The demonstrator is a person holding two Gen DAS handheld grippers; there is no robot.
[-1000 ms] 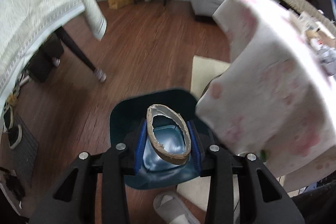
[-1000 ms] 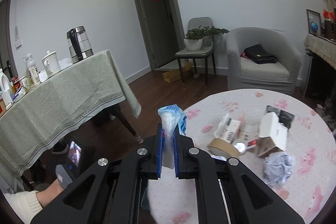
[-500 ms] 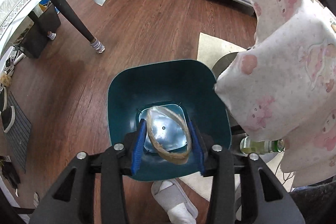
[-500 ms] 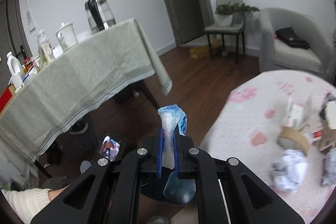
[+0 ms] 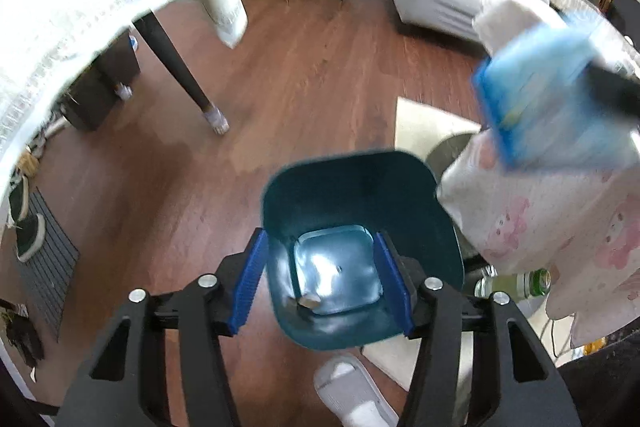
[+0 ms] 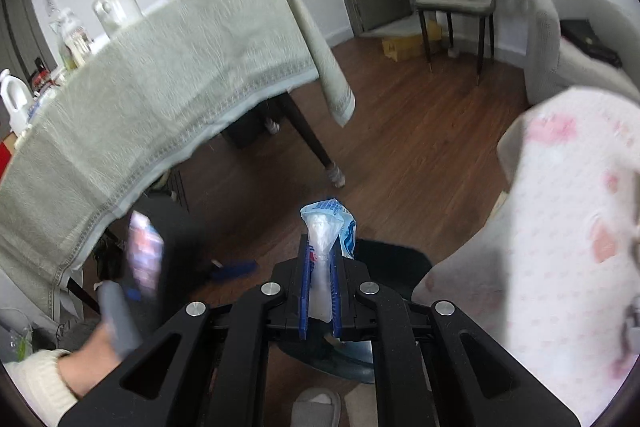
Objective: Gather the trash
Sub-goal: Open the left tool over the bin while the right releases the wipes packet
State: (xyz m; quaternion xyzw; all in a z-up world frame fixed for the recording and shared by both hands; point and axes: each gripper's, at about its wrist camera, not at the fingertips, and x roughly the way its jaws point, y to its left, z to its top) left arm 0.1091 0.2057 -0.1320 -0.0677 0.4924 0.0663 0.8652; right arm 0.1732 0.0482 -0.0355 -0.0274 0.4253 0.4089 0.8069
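Note:
A teal bin (image 5: pixel 360 195) stands on the wood floor right under my left gripper (image 5: pixel 321 235). The left jaws are opening and hold nothing. A brown cardboard tape ring (image 5: pixel 308 302) lies at the bin's bottom. My right gripper (image 6: pixel 320 247) is shut on a crumpled blue-and-white plastic wrapper (image 6: pixel 328 219), which sticks up past the fingertips. It hovers over the dark bin (image 6: pixel 394 261). In the left wrist view the same wrapper (image 5: pixel 552 99) shows blurred at the upper right, above the bin's right side.
A round table with a pink-patterned cloth (image 5: pixel 560 227) hangs close to the bin's right. A green-clothed table (image 6: pixel 160 67) with a kettle stands to the left. A slipper (image 5: pixel 352 387) and a green bottle (image 5: pixel 516 283) lie by the bin. A person's hand (image 6: pixel 92 367) holds the left gripper.
The cardboard ring has left the left jaws and dropped into the bin as they widened. The right gripper has come down toward the bin with the wrapper still held.

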